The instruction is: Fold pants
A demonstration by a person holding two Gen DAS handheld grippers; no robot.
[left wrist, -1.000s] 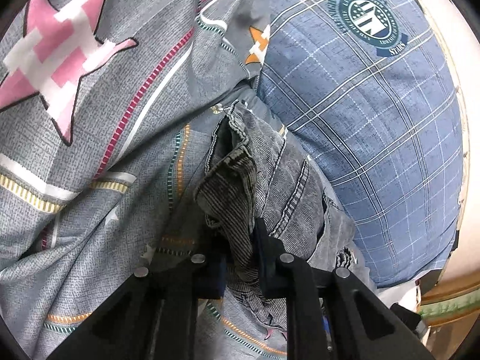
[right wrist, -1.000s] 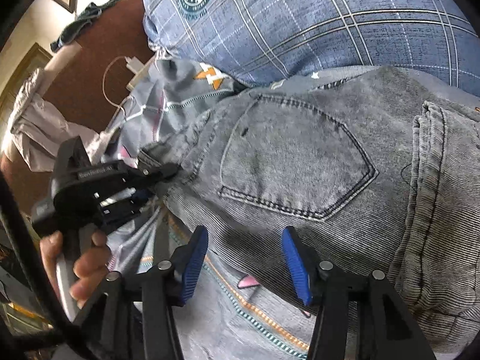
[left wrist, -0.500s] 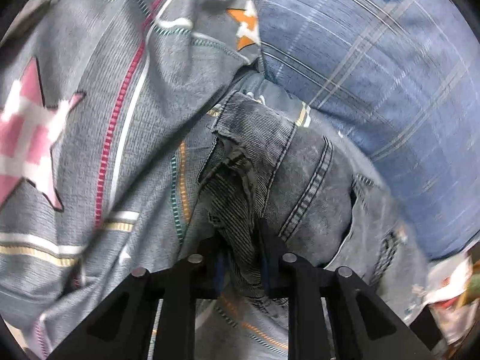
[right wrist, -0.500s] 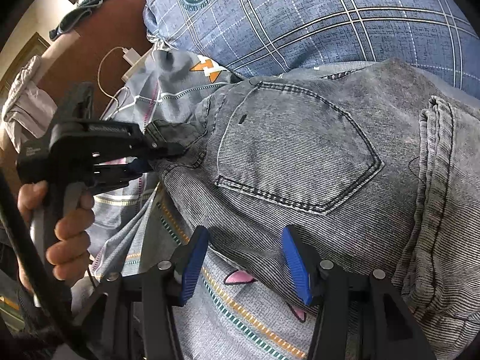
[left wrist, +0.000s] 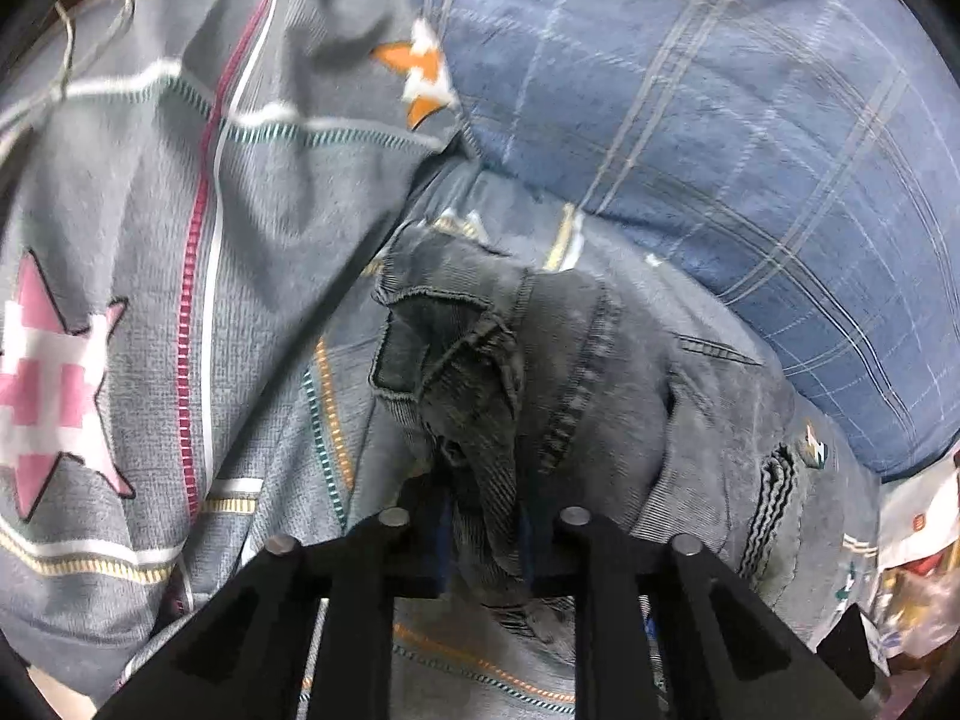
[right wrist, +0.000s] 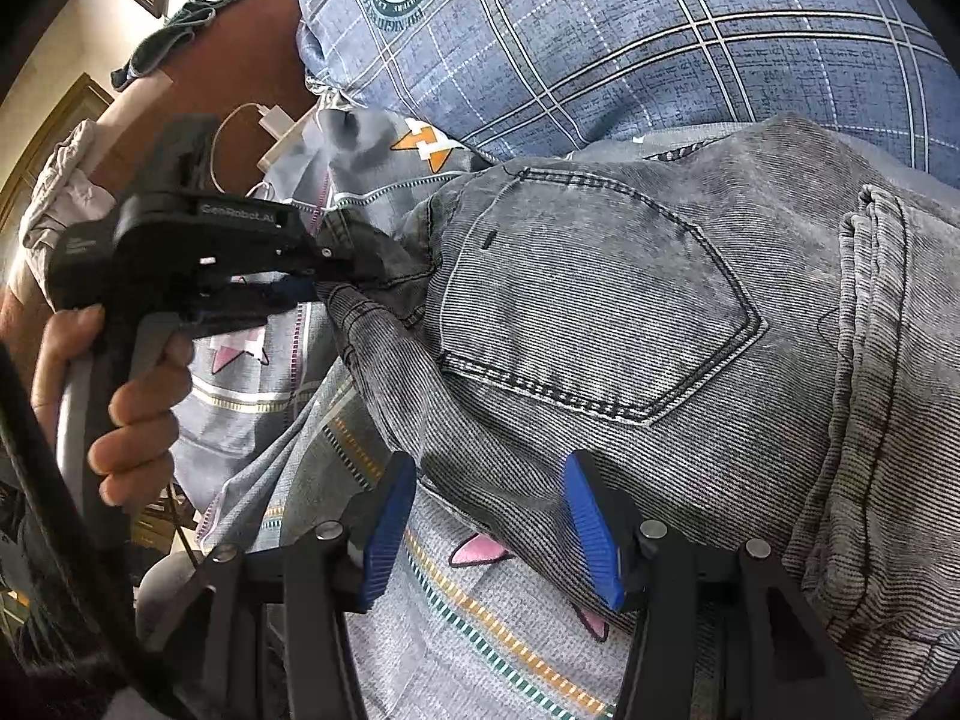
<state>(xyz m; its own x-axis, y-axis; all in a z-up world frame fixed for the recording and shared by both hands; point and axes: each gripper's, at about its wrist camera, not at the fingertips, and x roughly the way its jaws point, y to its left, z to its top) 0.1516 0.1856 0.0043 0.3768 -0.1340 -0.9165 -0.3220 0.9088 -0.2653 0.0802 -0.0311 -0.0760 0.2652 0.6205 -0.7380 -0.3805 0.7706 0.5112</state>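
Note:
Grey denim pants [right wrist: 600, 300] lie on the bed with a back pocket facing up. My left gripper [left wrist: 483, 516] has a bunched corner of the pants' waistband [left wrist: 456, 360] between its pads; its jaws are closing on it. The right wrist view shows that left gripper [right wrist: 342, 279] at the pants' left end, held by a hand [right wrist: 138, 408], with the cloth pulled taut up to it. My right gripper [right wrist: 489, 534] hangs open over the pants' near edge, its blue pads [right wrist: 591, 534] apart and pressing on nothing.
A blue plaid pillow [right wrist: 600, 30] lies just behind the pants. Under them spreads a grey sheet [left wrist: 120, 240] with pink and orange stars. A white charger plug and cable [right wrist: 273, 117] rest by the brown headboard [right wrist: 228, 84] at the upper left.
The left gripper has risen and rolled with the waistband corner in it, drawing the cloth up off the sheet. The right gripper has stayed in place, still open.

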